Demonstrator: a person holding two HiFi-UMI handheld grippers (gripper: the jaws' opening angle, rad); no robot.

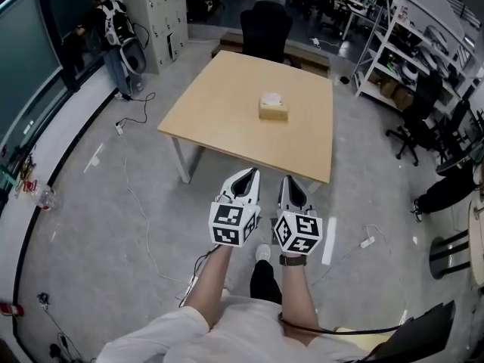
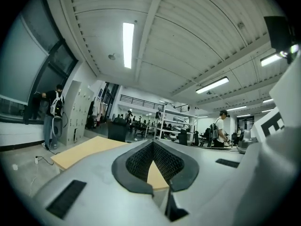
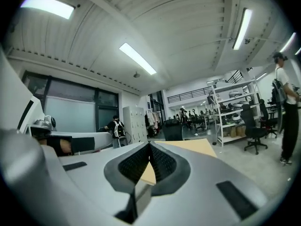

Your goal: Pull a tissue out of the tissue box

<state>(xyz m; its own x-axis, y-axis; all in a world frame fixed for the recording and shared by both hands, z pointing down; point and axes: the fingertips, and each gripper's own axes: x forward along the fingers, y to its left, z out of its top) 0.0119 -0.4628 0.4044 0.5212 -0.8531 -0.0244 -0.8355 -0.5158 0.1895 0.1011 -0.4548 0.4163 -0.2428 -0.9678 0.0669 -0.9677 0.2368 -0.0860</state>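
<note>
No text, brand, number or sign is legible in any view. The left claw [image 1: 249, 176] and right claw [image 1: 288, 181] bear only black-and-white square marker patterns at the rear. The tissue box [image 1: 273, 107], well ahead of both claws on the table [image 1: 227, 119], shows no readable print.

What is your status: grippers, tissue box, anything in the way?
Left gripper and right gripper shut, empty, short of the table. Tissue box mid-table, out of reach of both. Nothing seen in the way.
</note>
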